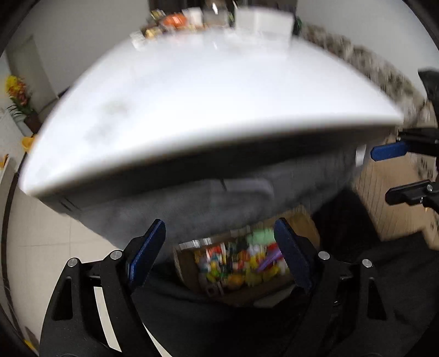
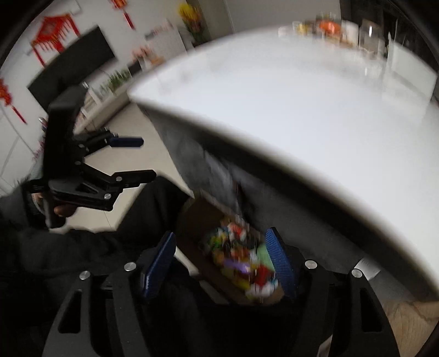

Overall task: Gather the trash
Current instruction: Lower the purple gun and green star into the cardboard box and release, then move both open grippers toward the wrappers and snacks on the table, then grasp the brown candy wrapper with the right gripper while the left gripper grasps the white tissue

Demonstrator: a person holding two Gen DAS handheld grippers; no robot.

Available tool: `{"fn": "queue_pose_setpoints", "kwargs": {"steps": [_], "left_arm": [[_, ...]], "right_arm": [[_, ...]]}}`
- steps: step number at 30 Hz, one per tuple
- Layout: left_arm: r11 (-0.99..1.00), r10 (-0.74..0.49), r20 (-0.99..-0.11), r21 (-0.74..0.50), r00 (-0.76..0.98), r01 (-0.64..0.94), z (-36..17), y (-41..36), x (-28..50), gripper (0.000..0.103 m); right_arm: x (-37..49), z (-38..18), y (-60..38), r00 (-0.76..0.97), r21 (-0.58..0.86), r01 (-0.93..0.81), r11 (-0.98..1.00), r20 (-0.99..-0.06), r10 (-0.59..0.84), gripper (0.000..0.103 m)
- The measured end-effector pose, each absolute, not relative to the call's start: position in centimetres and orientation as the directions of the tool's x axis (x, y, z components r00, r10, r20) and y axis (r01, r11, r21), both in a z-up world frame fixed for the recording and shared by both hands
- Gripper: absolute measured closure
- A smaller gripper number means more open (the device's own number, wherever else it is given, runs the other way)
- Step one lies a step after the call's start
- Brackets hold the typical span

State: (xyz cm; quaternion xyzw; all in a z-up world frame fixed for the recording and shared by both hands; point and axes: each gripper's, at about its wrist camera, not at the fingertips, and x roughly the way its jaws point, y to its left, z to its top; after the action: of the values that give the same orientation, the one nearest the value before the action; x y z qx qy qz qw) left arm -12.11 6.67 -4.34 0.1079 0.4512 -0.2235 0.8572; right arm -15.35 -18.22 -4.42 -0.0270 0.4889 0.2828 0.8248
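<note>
A cardboard box (image 1: 192, 263) full of colourful trash (image 1: 241, 261) sits on the floor under the white table's near edge; it also shows in the right wrist view (image 2: 203, 219), with the trash (image 2: 241, 261) blurred. My left gripper (image 1: 219, 250) is open and empty, above the box. It shows from the side in the right wrist view (image 2: 145, 158), jaws apart. My right gripper (image 2: 222, 261) is open and empty above the same box. It shows at the right edge of the left wrist view (image 1: 381, 173), jaws apart. Both views are motion-blurred.
The white table (image 1: 205, 109) fills the upper view, with jars, a white box (image 1: 263, 22) and packets (image 1: 170, 23) at its far edge. Tiled floor (image 1: 41, 233) lies left, wooden floor (image 1: 384, 192) right. Yellow flowers (image 1: 16, 90) stand far left. Red wall decorations (image 2: 52, 33) hang behind.
</note>
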Motion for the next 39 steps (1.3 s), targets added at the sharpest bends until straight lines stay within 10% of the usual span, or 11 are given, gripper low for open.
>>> {"fn": "queue_pose_setpoints", "kwargs": {"steps": [8, 18, 34, 37, 39], "left_arm": [[0.925, -0.236, -0.637, 0.085, 0.734, 0.372, 6.3, 6.0, 2.9, 0.011], [0.962, -0.152, -0.711, 0.052, 0.687, 0.267, 3.9, 1.3, 35.3, 0.011], [0.953, -0.164, -0.776, 0.035, 0.609, 0.301, -0.7, 0.9, 47.2, 0.011], [0.951, -0.155, -0.792, 0.042, 0.591, 0.306, -1.9, 1.4, 48.5, 0.011], [0.953, -0.162, -0.803, 0.024, 0.573, 0.303, -2.6, 1.8, 49.6, 0.011]], "right_arm": [[1.4, 5.3, -22.6, 0.660, 0.042, -0.349, 0.936, -0.699, 0.277, 0.015], [35.2, 1.0, -26.9, 0.641, -0.038, 0.064, 0.997, -0.765, -0.071, 0.016], [40.7, -3.8, -32.1, 0.612, 0.277, 0.584, 0.763, -0.768, -0.188, 0.017], [42.7, -3.9, -30.0, 0.594, 0.179, 0.557, 0.811, -0.768, -0.239, 0.047], [43.7, -3.9, -28.9, 0.605, 0.165, 0.510, 0.844, -0.767, -0.215, 0.090]]}}
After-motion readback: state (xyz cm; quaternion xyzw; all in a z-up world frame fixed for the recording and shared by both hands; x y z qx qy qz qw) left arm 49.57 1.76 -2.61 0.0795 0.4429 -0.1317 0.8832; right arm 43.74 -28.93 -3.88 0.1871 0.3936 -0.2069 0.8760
